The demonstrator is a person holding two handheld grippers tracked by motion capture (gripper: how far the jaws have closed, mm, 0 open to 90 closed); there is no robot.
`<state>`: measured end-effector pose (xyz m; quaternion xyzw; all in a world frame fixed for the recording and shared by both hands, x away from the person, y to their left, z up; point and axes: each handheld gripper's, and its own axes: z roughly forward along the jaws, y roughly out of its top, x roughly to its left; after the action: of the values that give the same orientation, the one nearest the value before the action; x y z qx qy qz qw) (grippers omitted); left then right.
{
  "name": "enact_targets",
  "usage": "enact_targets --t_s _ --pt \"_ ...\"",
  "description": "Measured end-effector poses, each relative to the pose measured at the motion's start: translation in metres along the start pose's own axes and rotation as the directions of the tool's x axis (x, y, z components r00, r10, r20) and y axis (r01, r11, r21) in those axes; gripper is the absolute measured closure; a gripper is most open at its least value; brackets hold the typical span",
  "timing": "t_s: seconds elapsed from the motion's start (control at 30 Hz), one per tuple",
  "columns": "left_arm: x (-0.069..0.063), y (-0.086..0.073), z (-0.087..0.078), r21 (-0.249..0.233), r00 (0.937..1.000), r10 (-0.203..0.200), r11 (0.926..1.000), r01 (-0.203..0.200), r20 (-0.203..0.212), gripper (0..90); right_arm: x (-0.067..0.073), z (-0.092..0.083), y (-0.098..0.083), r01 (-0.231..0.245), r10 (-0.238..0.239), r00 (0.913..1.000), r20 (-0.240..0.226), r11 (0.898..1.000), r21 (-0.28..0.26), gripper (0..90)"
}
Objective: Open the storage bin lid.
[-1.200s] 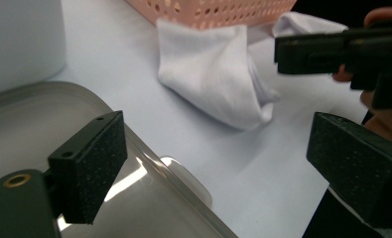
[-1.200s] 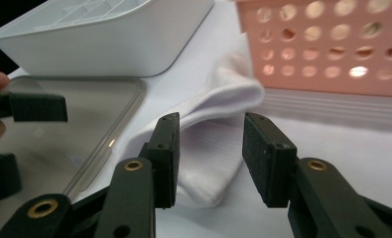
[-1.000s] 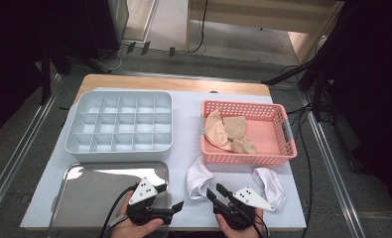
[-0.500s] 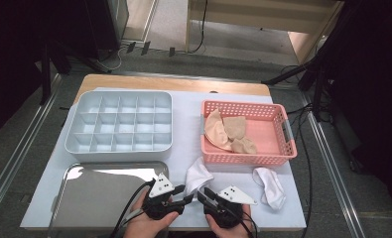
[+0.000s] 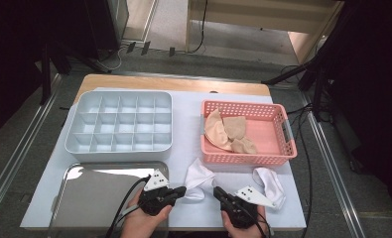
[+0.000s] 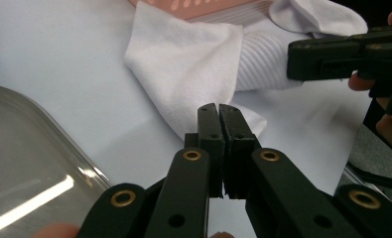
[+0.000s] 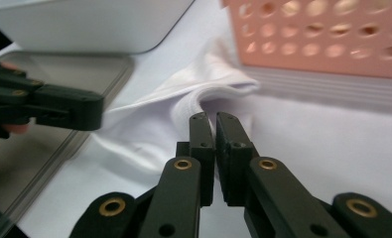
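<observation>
Your hands sit at the near edge of the worktop (image 5: 293, 208), both cut off by the frame. Left gripper (image 5: 179, 190) points right, right gripper (image 5: 218, 192) points left; both tips aim at the white sock (image 5: 197, 177) lying between them, just below the pink basket (image 5: 283, 148). Both pairs of jaws have just been closing and now meet, tips at the sock's edge; whether any cloth is pinched is hard to make out. A second white sock (image 5: 269, 184) lies to the right, partly hidden by your right gripper's plate.
</observation>
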<state>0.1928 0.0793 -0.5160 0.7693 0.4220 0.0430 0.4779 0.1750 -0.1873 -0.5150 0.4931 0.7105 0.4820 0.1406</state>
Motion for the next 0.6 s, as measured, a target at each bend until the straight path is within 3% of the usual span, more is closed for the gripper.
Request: enact_targets --t_s 0.33,0.6 --pt "0.005 0.003 -0.008 -0.032 0.9997 -0.009 0.9995 0.010 0.023 90.0 -0.022 -0.023 0.005 -0.041 0.044 0.9981 0.044 0.996 -0.074 87.5" --pt "0.004 0.002 -0.010 -0.035 0.9996 0.003 0.9994 -0.002 0.027 90.0 -0.027 -0.027 0.005 -0.048 0.053 0.9972 0.052 0.995 -0.087 87.5"
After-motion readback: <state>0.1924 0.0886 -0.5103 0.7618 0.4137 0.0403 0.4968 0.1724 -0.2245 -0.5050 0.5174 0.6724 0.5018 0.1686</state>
